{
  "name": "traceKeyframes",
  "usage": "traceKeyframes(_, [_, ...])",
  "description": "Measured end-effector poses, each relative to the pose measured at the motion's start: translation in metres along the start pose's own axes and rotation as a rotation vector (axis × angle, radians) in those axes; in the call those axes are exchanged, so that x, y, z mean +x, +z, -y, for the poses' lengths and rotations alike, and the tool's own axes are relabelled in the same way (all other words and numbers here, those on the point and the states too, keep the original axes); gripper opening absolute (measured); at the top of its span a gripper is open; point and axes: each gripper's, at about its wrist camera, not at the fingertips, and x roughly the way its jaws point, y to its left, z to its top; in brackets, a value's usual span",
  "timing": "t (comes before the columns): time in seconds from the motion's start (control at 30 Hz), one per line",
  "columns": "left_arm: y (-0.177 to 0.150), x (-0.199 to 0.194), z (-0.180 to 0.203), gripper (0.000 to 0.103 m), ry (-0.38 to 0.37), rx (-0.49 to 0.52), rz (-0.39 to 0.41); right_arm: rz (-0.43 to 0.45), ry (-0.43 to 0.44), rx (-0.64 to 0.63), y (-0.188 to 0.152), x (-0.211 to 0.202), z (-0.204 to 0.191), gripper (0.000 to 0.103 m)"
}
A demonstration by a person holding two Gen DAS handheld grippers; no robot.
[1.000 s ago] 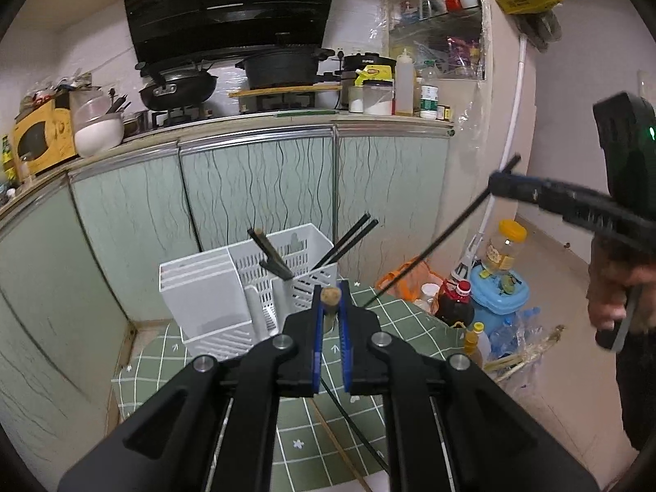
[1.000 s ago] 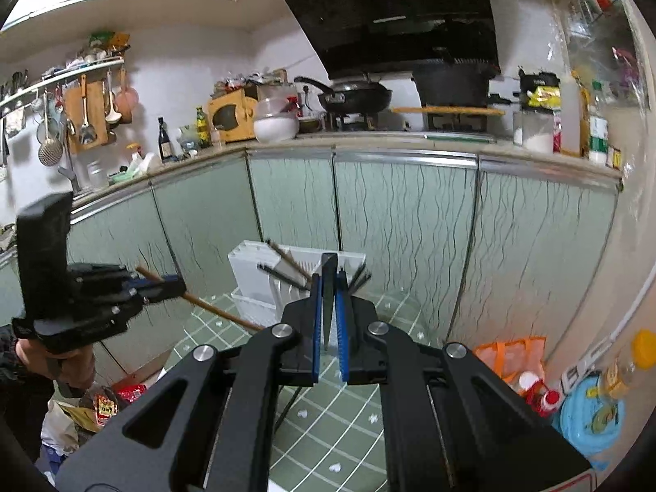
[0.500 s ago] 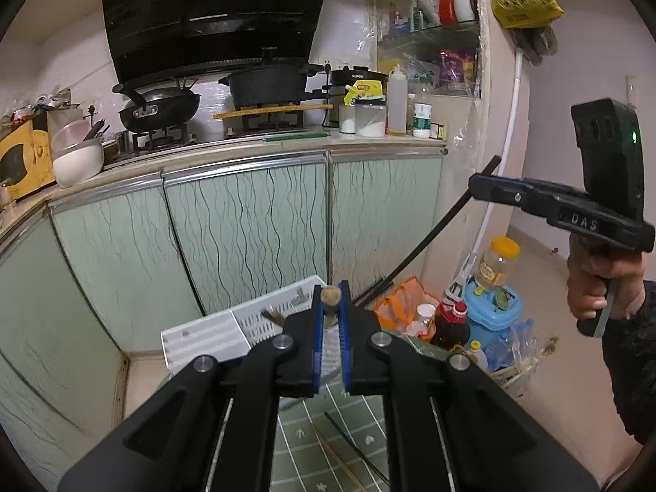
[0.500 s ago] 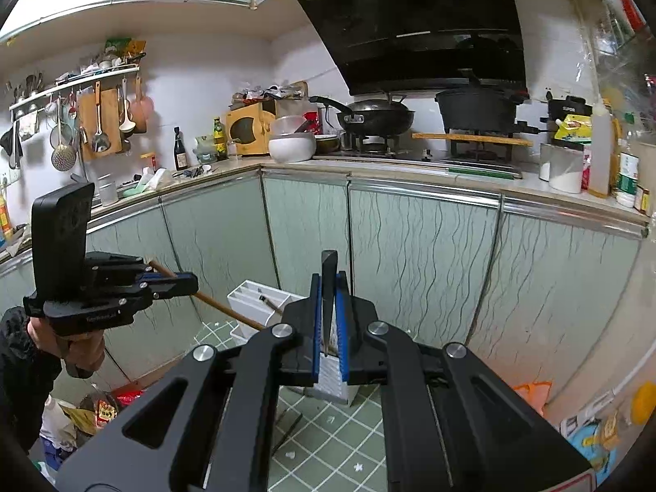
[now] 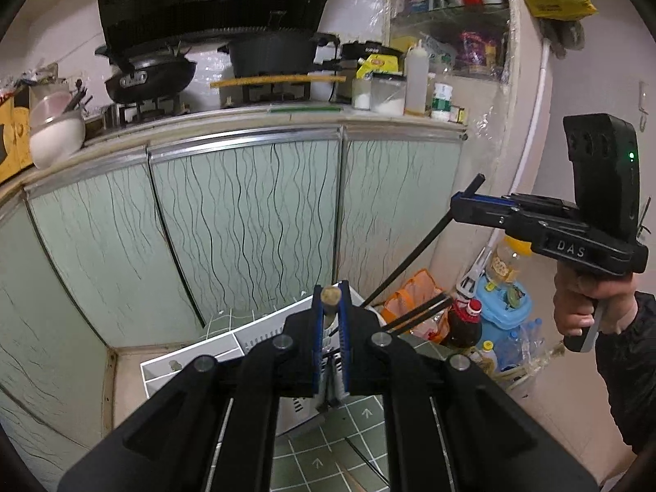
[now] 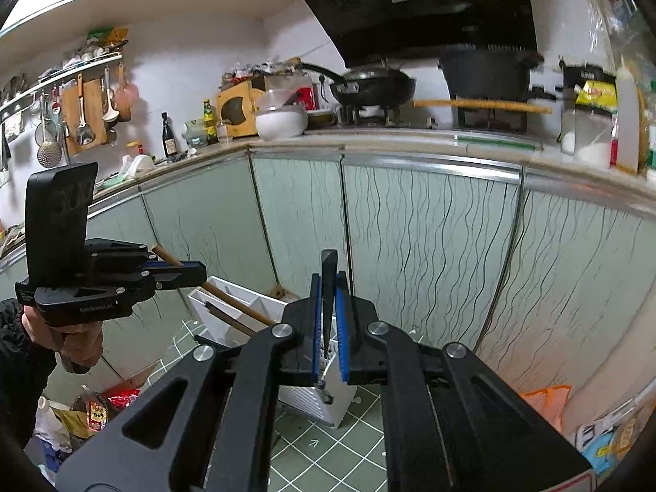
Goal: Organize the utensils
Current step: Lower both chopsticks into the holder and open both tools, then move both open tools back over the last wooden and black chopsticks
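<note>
Utensil caddy (image 6: 262,311) on mat (image 6: 328,455), cabinets (image 6: 410,229) behind.

The white utensil rack (image 5: 192,358) is mostly hidden behind the left gripper (image 5: 330,311), so its compartments cannot be counted. The lower end of the wooden chopstick (image 5: 330,296) disappears between the pads. The black chopstick (image 6: 328,287) loses its tip behind the right gripper (image 6: 329,299) (same trouble there). Bottle labels on the counter (image 6: 484,139) are too blurred to read.

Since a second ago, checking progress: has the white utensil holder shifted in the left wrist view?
Cannot tell: the white utensil holder sits lower against the cabinet doors, but so does everything; the camera moved.
</note>
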Motion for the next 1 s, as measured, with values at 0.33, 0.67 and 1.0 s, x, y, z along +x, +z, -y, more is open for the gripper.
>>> traceKeyframes(0.33, [-0.012, 0.021, -0.016, 0.011, 0.004, -0.031, -0.019, -0.030, 0.047, 0.003, -0.022, 0.031, 0.010, 0.007])
traceKeyframes(0.67, [-0.019, -0.005, -0.016, 0.096, 0.109, -0.041, 0.042, -0.012, 0.002, -0.013, -0.031, 0.015, 0.008, 0.093])
traceKeyframes(1.0, [-0.028, -0.026, -0.004, 0.099, 0.154, -0.034, 0.054, -0.039, -0.013, -0.070, -0.038, -0.002, -0.007, 0.095])
